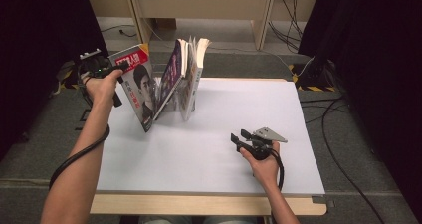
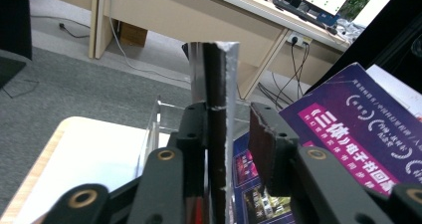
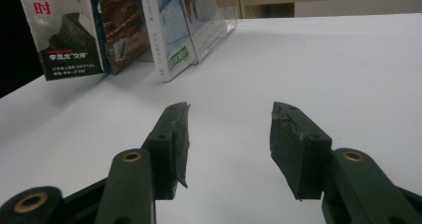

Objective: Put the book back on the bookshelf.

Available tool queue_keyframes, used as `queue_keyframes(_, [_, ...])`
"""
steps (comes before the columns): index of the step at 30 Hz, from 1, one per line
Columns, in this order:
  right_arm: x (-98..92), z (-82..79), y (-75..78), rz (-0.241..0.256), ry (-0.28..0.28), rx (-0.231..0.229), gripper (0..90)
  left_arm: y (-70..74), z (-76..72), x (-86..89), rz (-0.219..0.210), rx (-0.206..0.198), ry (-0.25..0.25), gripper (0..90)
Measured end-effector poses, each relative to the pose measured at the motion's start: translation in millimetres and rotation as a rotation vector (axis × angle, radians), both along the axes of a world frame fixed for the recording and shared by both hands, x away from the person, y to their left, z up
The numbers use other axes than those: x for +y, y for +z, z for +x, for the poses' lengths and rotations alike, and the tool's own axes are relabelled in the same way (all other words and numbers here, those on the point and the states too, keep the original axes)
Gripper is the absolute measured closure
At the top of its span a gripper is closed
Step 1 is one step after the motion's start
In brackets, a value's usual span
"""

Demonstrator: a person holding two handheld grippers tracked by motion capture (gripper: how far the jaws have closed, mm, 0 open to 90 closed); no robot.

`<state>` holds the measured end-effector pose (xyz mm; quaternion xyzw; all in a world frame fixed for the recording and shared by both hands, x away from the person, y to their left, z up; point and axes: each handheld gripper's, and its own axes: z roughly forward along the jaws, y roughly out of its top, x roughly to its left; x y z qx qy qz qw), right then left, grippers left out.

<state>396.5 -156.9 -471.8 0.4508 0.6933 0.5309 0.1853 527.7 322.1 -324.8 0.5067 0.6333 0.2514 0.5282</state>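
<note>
Table (image 1: 239, 134): white, books standing far left.
Left gripper (image 1: 119, 69): jaws around portrait book (image 1: 137, 84), seemingly gripping it.
Purple book (image 2: 348, 129): reads "三体".
Right gripper (image 3: 229, 134): jaws apart, empty.

Tilted book (image 1: 137, 84) leans left of purple book (image 1: 171, 74).

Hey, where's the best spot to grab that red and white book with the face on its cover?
Probably the upper edge of the red and white book, from the table's left side. It leans tilted with that edge free, and the left gripper already has it between its jaws there.
</note>
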Motion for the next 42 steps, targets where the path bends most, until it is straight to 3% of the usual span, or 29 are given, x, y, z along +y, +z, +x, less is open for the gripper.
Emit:
queue_keyframes(4, [0.4,-0.3,0.7,0.001,0.001,0.000,50.2,0.7,0.6,-5.0,-0.005,-0.015,-0.017,74.2])
queue_keyframes(10, [0.3,-0.4,0.7,-0.001,0.004,0.003,50.2,4.2,3.6,-14.3,-0.010,-0.005,-0.040,83.3])
queue_keyframes(16, [0.4,0.0,-0.5,-0.003,0.010,0.013,50.3,7.6,4.4,-18.3,0.034,0.013,-0.041,85.9])
queue_keyframes(19, [0.7,-0.2,-0.5,-0.002,0.010,0.015,50.4,10.6,3.7,-19.4,0.051,-0.001,-0.041,86.0])
queue_keyframes(25, [1.1,-0.3,-1.2,-0.004,0.009,0.014,50.5,32.3,2.5,-26.4,0.153,-0.089,-0.025,86.1])
queue_keyframes(29, [0.5,0.0,-1.4,-0.004,0.008,0.011,50.6,47.3,2.4,-29.5,0.231,-0.189,-0.001,86.2])
queue_keyframes(32, [0.0,0.0,-1.6,-0.003,0.006,0.013,50.6,59.0,3.6,-29.9,0.256,-0.264,0.000,86.2])
queue_keyframes(36, [0.0,0.7,-2.8,-0.005,0.009,0.011,50.6,69.4,6.3,-31.6,0.287,-0.325,0.004,86.2])
queue_keyframes(39, [0.4,0.9,-3.5,-0.004,0.012,0.013,50.7,65.9,7.1,-32.9,0.324,-0.368,0.005,86.2])
queue_keyframes(42, [0.4,0.1,-3.6,-0.005,0.015,0.009,50.7,44.6,4.8,-31.9,0.345,-0.370,0.010,86.1])
